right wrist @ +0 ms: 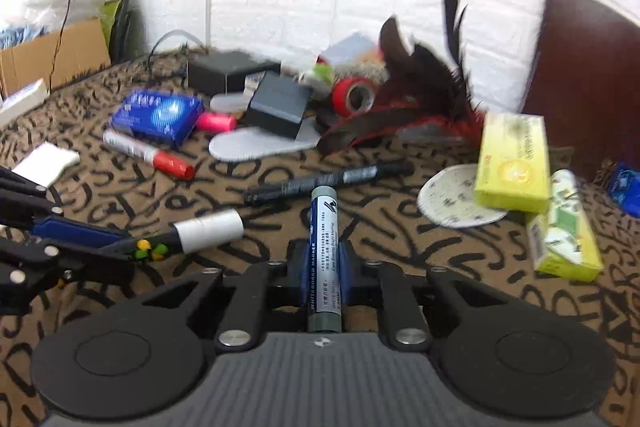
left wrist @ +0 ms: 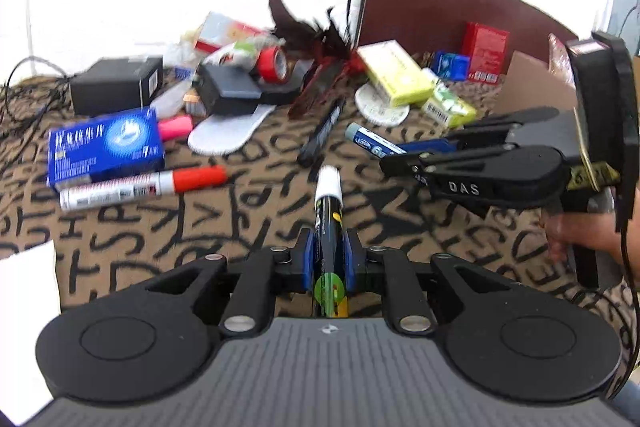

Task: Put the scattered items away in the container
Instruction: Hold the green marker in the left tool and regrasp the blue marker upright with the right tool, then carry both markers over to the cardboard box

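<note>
My left gripper [left wrist: 328, 253] is shut on a black marker with a white cap [left wrist: 329, 203], which sticks out forward above the patterned cloth [left wrist: 240, 219]. My right gripper [right wrist: 324, 261] is shut on a blue whiteboard marker with a grey cap [right wrist: 323, 227], held lengthwise between the blue pads. Each gripper shows in the other's view: the right gripper [left wrist: 386, 163] from the right with the blue marker [left wrist: 370, 141], the left gripper [right wrist: 124, 247] from the left with the white-capped marker [right wrist: 208, 229]. A red-capped silver marker [left wrist: 140, 187] and a black pen [right wrist: 328, 179] lie loose on the cloth.
Scattered at the back are a blue box [left wrist: 104, 147], black boxes [left wrist: 116, 83], a red tape roll [left wrist: 272, 65], dark feathers [right wrist: 420, 95], a yellow box [right wrist: 512, 163] and a white disc [right wrist: 452, 203]. An open cardboard box [right wrist: 52, 51] stands far left; cardboard [left wrist: 532, 87] shows at right.
</note>
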Action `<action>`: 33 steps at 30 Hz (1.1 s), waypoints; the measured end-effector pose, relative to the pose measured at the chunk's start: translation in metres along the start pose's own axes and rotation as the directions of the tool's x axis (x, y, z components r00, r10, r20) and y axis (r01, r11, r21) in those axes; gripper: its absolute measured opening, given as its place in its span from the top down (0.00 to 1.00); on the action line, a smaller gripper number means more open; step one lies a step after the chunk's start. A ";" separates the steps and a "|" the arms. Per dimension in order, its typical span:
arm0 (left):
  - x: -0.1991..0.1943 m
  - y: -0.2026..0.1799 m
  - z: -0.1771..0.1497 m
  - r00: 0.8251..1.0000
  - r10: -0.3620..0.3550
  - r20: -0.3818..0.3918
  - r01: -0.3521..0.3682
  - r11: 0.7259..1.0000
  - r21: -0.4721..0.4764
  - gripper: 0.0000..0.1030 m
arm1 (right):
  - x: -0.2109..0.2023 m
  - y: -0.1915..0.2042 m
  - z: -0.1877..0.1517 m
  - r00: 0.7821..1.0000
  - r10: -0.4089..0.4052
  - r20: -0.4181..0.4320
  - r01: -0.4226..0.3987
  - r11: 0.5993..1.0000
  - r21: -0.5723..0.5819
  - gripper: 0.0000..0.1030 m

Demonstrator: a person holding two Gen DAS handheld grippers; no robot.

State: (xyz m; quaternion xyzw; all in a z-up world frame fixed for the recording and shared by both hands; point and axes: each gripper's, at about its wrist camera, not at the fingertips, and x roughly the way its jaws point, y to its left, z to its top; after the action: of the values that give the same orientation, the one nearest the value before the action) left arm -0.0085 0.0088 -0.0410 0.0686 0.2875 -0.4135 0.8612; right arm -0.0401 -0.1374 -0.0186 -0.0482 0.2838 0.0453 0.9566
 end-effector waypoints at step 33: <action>0.055 -0.019 0.022 0.994 0.008 -0.108 0.007 0.990 0.140 0.82 | -0.085 -0.024 0.000 0.985 -0.053 0.164 0.042 0.997 0.065 0.87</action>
State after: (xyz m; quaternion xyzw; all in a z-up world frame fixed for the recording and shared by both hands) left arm 0.0138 -0.0481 -0.0510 0.1514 0.3040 -0.4282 0.8374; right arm -0.1088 -0.1659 0.0294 -0.0216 0.2033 0.0176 0.9787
